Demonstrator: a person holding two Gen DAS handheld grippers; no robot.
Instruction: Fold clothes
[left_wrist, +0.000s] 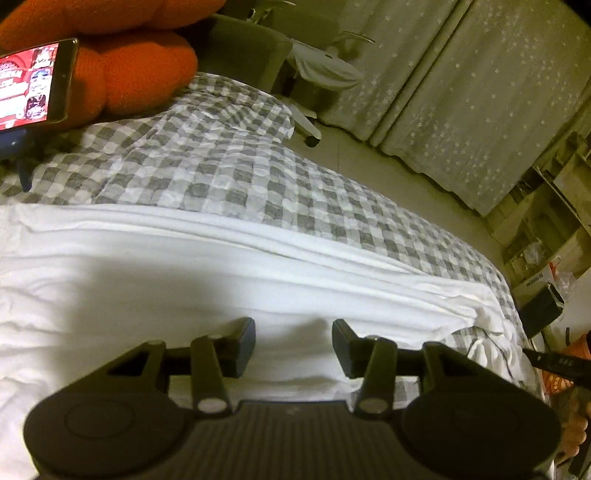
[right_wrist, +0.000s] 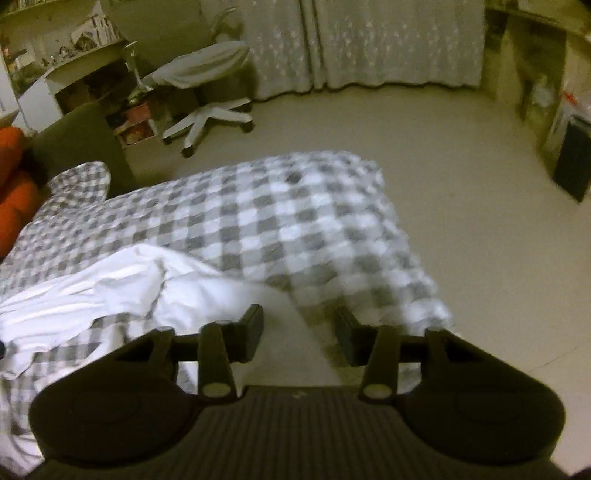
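Garment: white cloth spread on checked bed cover
Left hand-held gripper: jaws apart over cloth, empty
Right hand-held gripper: jaws apart at right corner of white cloth, nothing pinched
Advice: pinch both near corners squarely, lift evenly, fold toward far edge

phone cut off at left edge, checked blanket blurred — perhaps motion

Both handheld grippers, left and right, share matte black ribbed bodies, round side housings, silver pivot pins and rectangular pads.
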